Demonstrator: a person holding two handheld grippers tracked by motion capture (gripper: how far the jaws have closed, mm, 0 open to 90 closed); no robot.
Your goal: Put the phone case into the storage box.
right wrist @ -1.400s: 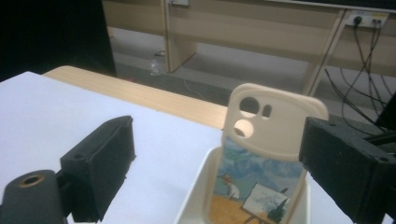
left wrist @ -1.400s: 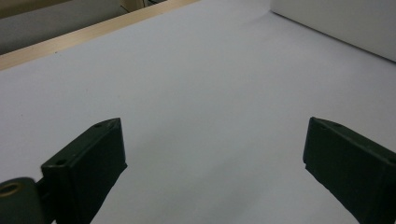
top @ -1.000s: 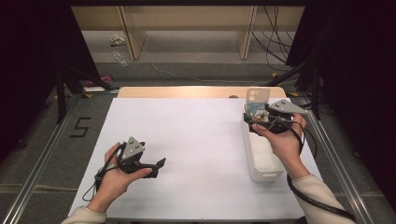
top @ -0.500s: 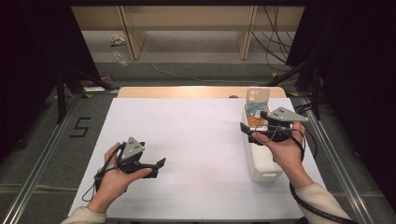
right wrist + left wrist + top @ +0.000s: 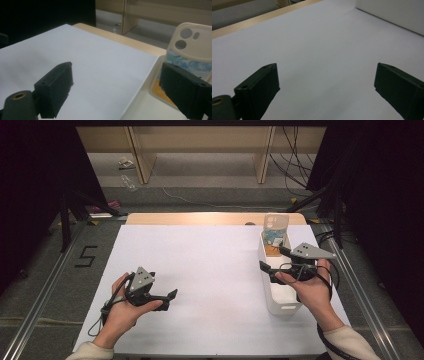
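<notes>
White table cover: a white sheet (image 5: 215,270) spans the tabletop across the middle of the high view, with a strip of pale wood table edge (image 5: 215,218) along its far side.
Bin: a white plastic bin (image 5: 280,307) stands at the right side of the sheet, its long side running from the lower right toward the upper right of the high view.
Phone case: a cream phone case (image 5: 276,223) with camera cut-outs stands upright at the far end of the bin, and shows in the upper right of the right gripper view (image 5: 192,42).
Other contents: something blue-and-white patterned (image 5: 186,63) and something orange-brown (image 5: 160,92) lie below the case inside the bin; what they are I cannot tell.
Right gripper: the right gripper (image 5: 274,259) hovers over the bin's middle, pointing toward the left of the high view. Its jaws stand wide apart with nothing between them. One jaw is over the sheet, the other over the bin near the case.
Left gripper: the left gripper (image 5: 171,297) sits low over the bare sheet at the lower left of the high view. Its jaws are spread wide and hold nothing.
Bin wall seen from the left: the white bin wall (image 5: 392,12) fills the upper right corner of the left gripper view.
</notes>
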